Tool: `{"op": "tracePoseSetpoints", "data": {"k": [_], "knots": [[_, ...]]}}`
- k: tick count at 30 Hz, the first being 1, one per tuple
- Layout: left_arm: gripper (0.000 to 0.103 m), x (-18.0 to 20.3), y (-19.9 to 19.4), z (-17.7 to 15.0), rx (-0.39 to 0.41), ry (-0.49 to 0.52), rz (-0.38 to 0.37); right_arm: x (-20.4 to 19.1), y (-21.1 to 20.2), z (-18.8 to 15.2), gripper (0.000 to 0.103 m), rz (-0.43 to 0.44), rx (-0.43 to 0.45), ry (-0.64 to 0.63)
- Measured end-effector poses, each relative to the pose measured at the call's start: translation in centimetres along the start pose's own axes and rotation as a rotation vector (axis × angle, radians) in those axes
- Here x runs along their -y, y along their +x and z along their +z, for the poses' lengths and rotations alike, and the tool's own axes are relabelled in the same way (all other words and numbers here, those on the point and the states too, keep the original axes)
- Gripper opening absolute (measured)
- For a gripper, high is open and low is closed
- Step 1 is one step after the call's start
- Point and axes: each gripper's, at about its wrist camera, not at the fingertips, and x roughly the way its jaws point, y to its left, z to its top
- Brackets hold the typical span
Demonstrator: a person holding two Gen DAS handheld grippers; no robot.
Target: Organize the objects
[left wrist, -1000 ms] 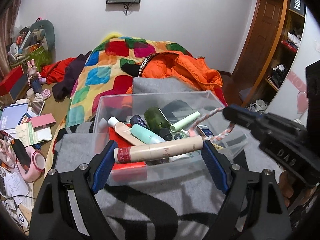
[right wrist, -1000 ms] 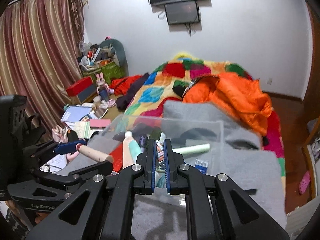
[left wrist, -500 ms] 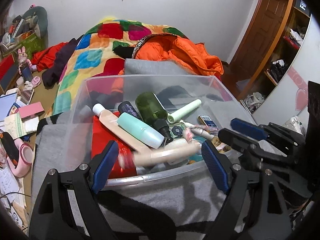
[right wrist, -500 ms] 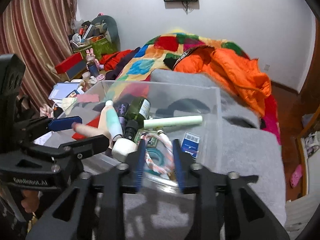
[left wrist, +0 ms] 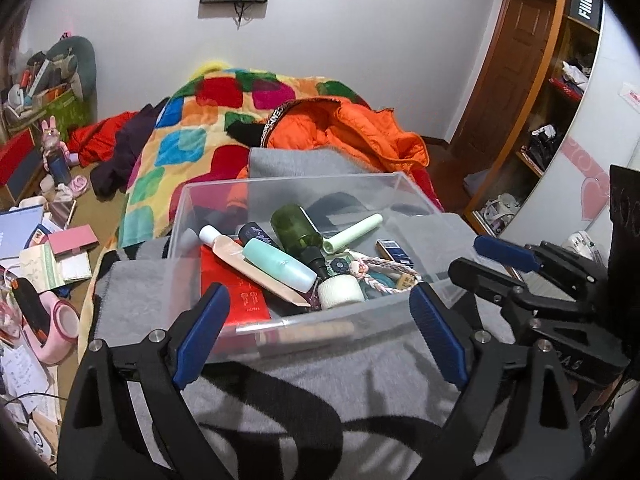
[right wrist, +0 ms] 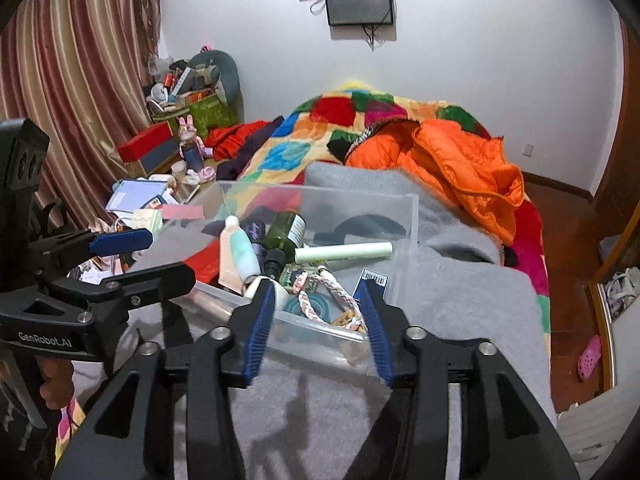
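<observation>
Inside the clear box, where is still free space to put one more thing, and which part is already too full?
Free: the far half of the clear box, behind the pale green tube, where only grey blanket shows through. Crowded: the near half, with the green bottle, the mint tube and the braided cord piled together.

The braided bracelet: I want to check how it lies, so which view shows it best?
The right wrist view: the braided bracelet lies close and large in the clear bin. The left wrist view shows it smaller, at the bin's near right corner.
</observation>
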Motion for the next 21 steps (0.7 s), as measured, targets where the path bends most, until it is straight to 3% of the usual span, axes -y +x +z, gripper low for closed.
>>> {"op": "tracePoseSetpoints", "data": {"k": [5, 9, 21], "knots": [[0.095, 0.2, -1.6, -0.7, 0.032, 0.011, 0.013, -0.7, -2.2, -0.3, 0.058, -0.013, 0.053, -0.011], [0.097, 0.2, -2.3, -1.6, 0.057, 0.006, 0.029, -0.9, -3.3, -1.0, 0.073, -0.013, 0.073, -0.002], [0.098, 0.7, -3.2, -4.5, 0.072, 0.029, 0.036, -1.0, -4.3, -4.2, 0.073, 0.000, 0.059, 0.037]]}}
